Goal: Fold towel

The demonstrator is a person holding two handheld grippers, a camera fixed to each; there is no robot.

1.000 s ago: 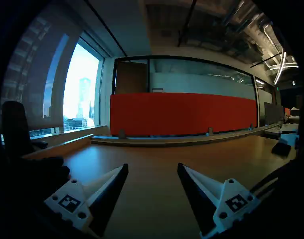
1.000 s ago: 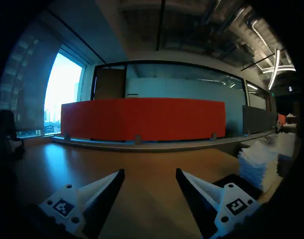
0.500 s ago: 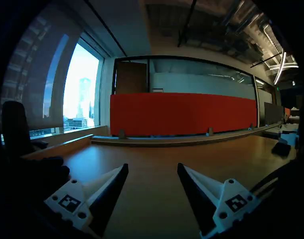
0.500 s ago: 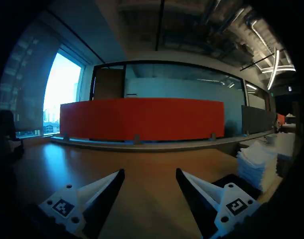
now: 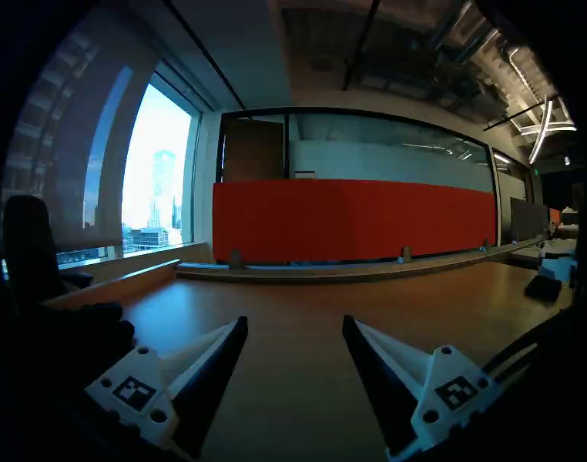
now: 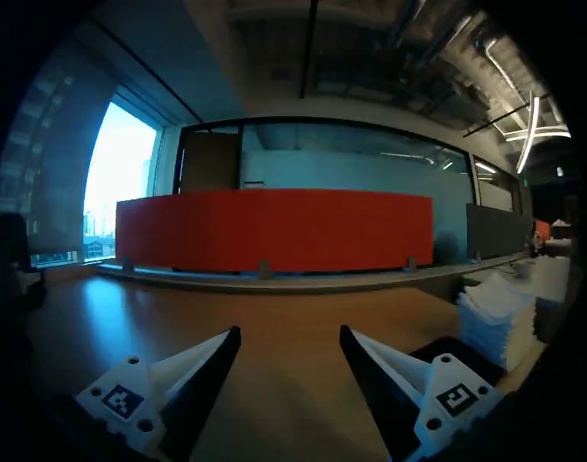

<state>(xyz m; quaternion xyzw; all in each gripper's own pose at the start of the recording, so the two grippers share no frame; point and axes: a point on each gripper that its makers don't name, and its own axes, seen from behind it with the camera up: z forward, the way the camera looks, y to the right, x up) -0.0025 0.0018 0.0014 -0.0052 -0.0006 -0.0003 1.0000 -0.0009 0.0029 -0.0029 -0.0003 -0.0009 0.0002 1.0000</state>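
Left hand-held gripper low and level over desk, fingers wide, empty. Right hand-held gripper likewise wide, empty. Towel stack to its right; red partition ahead.

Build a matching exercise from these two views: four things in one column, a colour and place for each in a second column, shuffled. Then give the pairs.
Things:
1. stack of towels
2. desk divider
3. office chair
4. table

Colour and place:
A. black, at the far left
B. white, at the right
C. brown wood, across the foreground
D. red, along the table's far edge

Pairs: 1-B, 2-D, 3-A, 4-C
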